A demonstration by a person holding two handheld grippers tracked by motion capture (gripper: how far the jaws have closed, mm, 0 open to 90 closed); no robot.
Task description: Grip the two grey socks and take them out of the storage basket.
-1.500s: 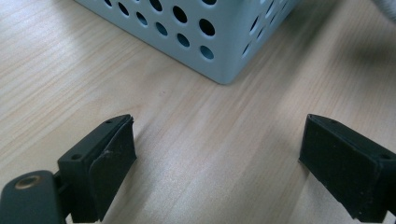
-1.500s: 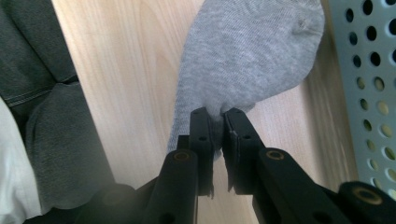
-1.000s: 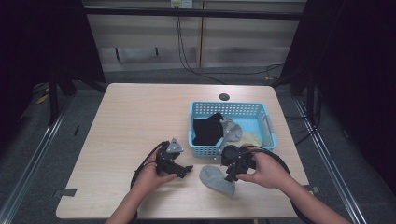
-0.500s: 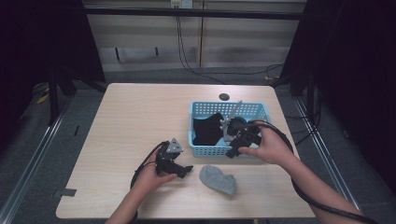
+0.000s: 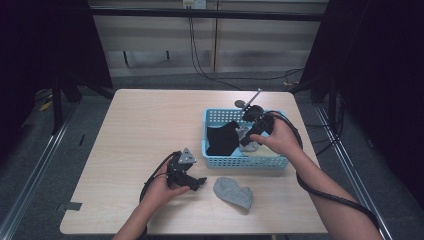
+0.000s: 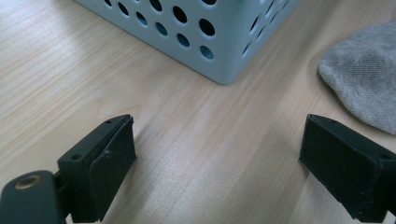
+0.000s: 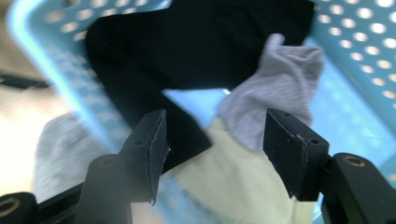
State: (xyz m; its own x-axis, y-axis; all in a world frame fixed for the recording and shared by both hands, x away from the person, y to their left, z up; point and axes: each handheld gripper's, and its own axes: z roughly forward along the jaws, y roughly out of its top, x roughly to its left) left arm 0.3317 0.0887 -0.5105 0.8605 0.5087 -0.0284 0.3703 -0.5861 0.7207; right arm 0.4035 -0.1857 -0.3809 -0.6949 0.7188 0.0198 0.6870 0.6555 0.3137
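Note:
A light blue perforated basket [image 5: 215, 159] stands at the right middle of the table and holds a black sock [image 5: 221, 140], a light grey sock [image 7: 280, 93] and a pale yellow one [image 5: 262, 152]. My right gripper [image 5: 246, 141] hangs open over the basket's inside, its jaws framing the socks [image 7: 217, 151] with nothing between them. A grey sock [image 5: 233, 192] lies on the table in front of the basket. My left gripper [image 5: 200, 182] rests low on the table to that sock's left, open and empty [image 6: 217, 154], facing the basket's corner [image 6: 224, 51] and the grey sock [image 6: 362, 79].
The wooden table [image 5: 140, 130] has much bare surface on its left half. A small dark round object [image 5: 240, 104] lies behind the basket. Black cables [image 5: 320, 192] trail from both grippers. Dark frame posts stand around the table.
My right gripper left the grey sock on the table and moved up and back over the basket. The left gripper stayed where it was.

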